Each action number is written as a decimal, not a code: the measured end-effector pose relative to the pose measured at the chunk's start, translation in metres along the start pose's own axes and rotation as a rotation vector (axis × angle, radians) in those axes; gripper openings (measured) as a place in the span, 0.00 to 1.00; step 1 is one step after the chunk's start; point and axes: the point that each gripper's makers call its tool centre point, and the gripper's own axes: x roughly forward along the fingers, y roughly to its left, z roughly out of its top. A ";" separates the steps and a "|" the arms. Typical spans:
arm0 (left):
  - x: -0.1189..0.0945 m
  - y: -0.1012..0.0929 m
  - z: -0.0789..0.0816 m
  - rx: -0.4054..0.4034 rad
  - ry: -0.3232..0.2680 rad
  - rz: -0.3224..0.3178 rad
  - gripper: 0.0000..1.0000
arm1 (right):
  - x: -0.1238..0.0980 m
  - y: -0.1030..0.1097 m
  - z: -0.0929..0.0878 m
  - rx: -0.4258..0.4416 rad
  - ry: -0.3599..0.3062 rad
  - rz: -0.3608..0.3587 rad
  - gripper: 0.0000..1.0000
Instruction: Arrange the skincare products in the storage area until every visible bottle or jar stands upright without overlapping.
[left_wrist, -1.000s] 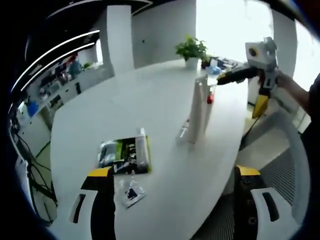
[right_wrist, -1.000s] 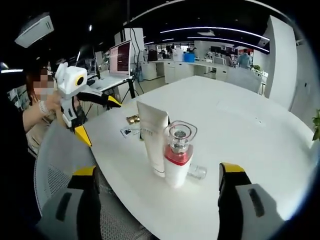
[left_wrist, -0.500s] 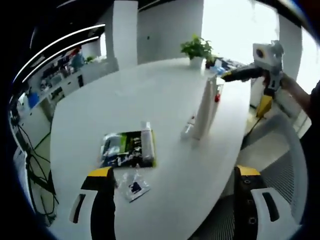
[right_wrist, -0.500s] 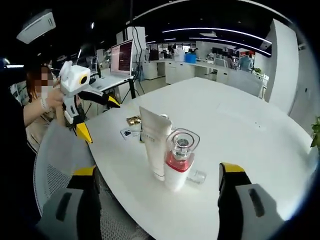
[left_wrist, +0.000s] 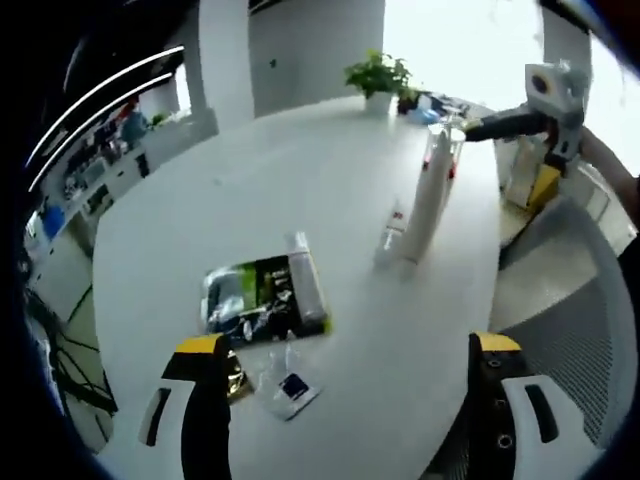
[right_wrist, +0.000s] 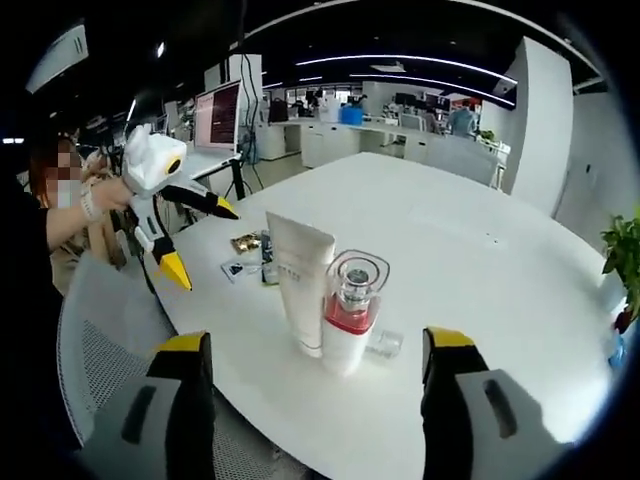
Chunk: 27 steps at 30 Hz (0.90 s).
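A tall white tube (right_wrist: 299, 281) stands upright near the table edge, touching a white bottle (right_wrist: 348, 317) with a red band and clear cap. A small clear bottle (right_wrist: 385, 344) lies on its side behind them. In the left gripper view the tube (left_wrist: 424, 203), the red-banded bottle (left_wrist: 455, 152) and the lying small bottle (left_wrist: 391, 236) sit at mid right. A white tube lies flat on a green-and-black pack (left_wrist: 262, 297). My left gripper (left_wrist: 350, 400) is open above the near table edge and holds nothing. My right gripper (right_wrist: 315, 400) is open just short of the standing pair.
A small sachet (left_wrist: 291, 388) and a gold packet (left_wrist: 236, 373) lie near the left jaw. A potted plant (left_wrist: 375, 74) stands at the table's far end. A mesh chair (left_wrist: 560, 330) sits beside the white table (left_wrist: 250, 180). The person's hand holds the left gripper (right_wrist: 165, 195).
The left gripper view has risen and tipped further over the table, so the pack and sachets sit nearer. The right gripper view has drawn back slightly. No product has moved.
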 end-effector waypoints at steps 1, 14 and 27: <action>0.002 0.000 0.002 -0.011 -0.012 -0.013 0.97 | 0.000 0.000 -0.001 0.008 0.002 -0.002 0.83; 0.036 0.009 0.007 -0.035 0.024 -0.071 0.97 | -0.007 0.000 -0.004 0.090 -0.011 -0.031 0.57; 0.071 0.020 0.017 -0.057 0.091 -0.066 0.73 | -0.006 0.001 -0.011 0.129 -0.004 -0.025 0.51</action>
